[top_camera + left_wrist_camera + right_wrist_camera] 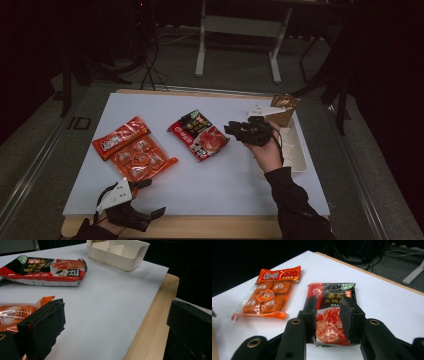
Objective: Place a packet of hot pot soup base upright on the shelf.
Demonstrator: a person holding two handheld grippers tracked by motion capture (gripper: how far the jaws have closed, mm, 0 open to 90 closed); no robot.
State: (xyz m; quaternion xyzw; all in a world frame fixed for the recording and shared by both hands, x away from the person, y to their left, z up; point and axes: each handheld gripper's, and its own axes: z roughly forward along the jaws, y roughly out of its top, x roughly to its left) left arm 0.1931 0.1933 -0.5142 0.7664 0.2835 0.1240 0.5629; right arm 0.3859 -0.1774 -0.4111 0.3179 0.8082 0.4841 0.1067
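A red and black snack packet (200,135) (329,322) lies flat at the table's middle. My right gripper (231,129) (328,300) hovers at its right edge, pointing left, jaws partly apart and open; the packet shows through the gap and nothing is clamped. To the left lies an orange packet of wrapped cubes (134,150) (267,293) (15,313). My left gripper (152,197) (115,325) rests at the table's front left edge, just in front of the orange packet, its jaws wide open and empty. The red packet (47,271) lies farther off in the left gripper view.
A white divided tray (296,150) (130,258) stands at the table's right edge with a brown packet (285,107) at its far end. The wooden table rim (152,322) runs along the front. A desk frame (240,35) and cables stand beyond the table.
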